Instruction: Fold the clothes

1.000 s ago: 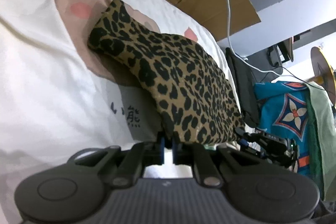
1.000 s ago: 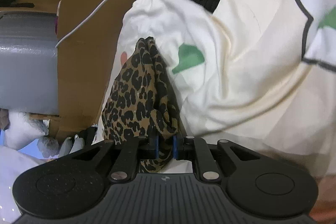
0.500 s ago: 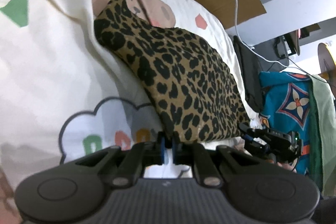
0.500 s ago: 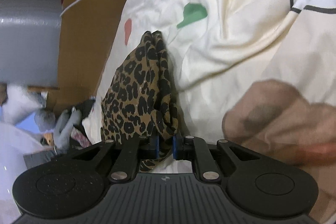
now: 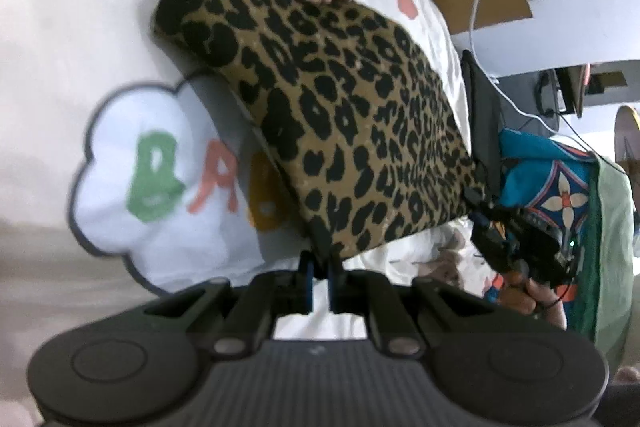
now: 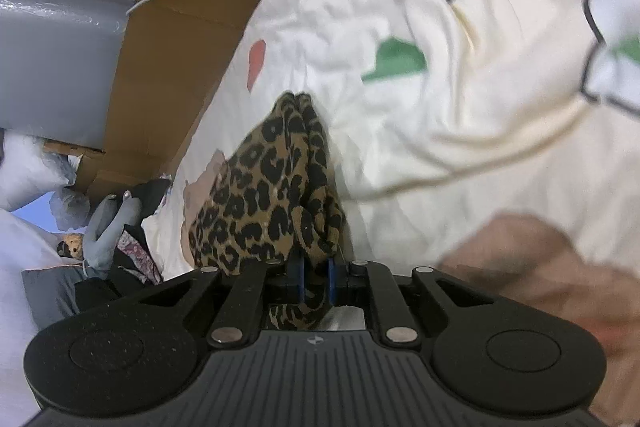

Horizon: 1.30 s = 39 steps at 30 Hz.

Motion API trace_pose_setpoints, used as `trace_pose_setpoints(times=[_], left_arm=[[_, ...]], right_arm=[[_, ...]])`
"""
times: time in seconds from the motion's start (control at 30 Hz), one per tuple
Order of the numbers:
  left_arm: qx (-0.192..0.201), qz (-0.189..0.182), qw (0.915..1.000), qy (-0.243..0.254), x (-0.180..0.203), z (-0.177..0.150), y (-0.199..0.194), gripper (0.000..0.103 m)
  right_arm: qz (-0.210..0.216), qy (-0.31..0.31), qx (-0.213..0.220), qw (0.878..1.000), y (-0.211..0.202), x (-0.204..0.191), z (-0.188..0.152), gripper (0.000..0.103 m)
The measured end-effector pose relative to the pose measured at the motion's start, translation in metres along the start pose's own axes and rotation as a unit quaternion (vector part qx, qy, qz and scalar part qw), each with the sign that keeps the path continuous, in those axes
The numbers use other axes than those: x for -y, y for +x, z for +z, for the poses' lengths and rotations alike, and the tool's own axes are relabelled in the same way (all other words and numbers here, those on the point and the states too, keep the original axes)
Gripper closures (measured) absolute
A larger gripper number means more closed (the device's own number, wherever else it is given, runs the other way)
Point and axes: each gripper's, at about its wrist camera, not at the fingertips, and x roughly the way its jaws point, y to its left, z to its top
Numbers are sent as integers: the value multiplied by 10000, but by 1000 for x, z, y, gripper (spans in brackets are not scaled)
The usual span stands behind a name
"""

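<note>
My left hand-held gripper point(image 5: 319, 269) pinches a corner of the leopard-print cloth point(image 5: 332, 107), and my right hand-held gripper point(image 6: 315, 273) is clamped on a bunched edge of it. The cloth hangs over the cartoon-printed white bed sheet point(image 5: 80, 27), near the edge by the cardboard box point(image 6: 160, 59).

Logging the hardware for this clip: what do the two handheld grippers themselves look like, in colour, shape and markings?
The two match. The left gripper and the right gripper each have a wide matte black body, ribbed in the middle with a small pale logo, a round disc set into each side, black linkage arms with silver pivot pins, and narrow blue fingers. No sleeve or gripper cable is visible.
</note>
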Motion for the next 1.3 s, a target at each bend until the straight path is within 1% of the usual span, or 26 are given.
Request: trace_pose_setpoints(times=[0.1, 0.2, 0.47, 0.7, 0.73, 0.8, 0.87, 0.97, 1.07, 1.13, 1.23, 1.3], left_arm=[[-43, 55, 9987, -511, -3, -3, 6, 96], [-100, 200, 9962, -840, 0, -3, 16, 97], [-218, 320, 9946, -959, 16, -15, 25, 97], [-339, 163, 9891, -1421, 31, -35, 39, 97], [-321, 110, 9867, -1588, 29, -40, 39, 96], [-310, 186, 9836, -1770, 28, -45, 42, 96], [-232, 364, 9830, -1783, 33, -47, 45, 97], [-86, 506, 9816, -1842, 46, -53, 50, 97], [-24, 468, 9807, -1900, 55, -62, 52, 97], [19, 451, 9835, -1754, 62, -67, 53, 97], [195, 403, 9792, -1981, 67, -79, 57, 97], [242, 420, 9758, -2130, 68, -88, 61, 96]], right_arm=[[-36, -89, 61, 9999, 2, -5, 9, 94], [-102, -169, 88, 9998, 4, -9, 17, 94], [-150, -306, 263, 9991, 10, -20, 41, 94], [-86, -387, 437, 9983, 22, -26, 67, 94], [-86, -397, 428, 9983, 25, -25, 70, 94], [-93, -386, 374, 9985, 29, -21, 76, 94], [-81, -388, 328, 9987, 33, -18, 79, 94], [-65, -331, 342, 9988, 35, -12, 83, 94], [-77, -329, 374, 9987, 35, -9, 89, 94], [-52, -363, 414, 9985, 34, -10, 95, 94], [-102, -469, 412, 9980, 35, -14, 102, 93], [-148, -542, 417, 9975, 38, -16, 104, 94]])
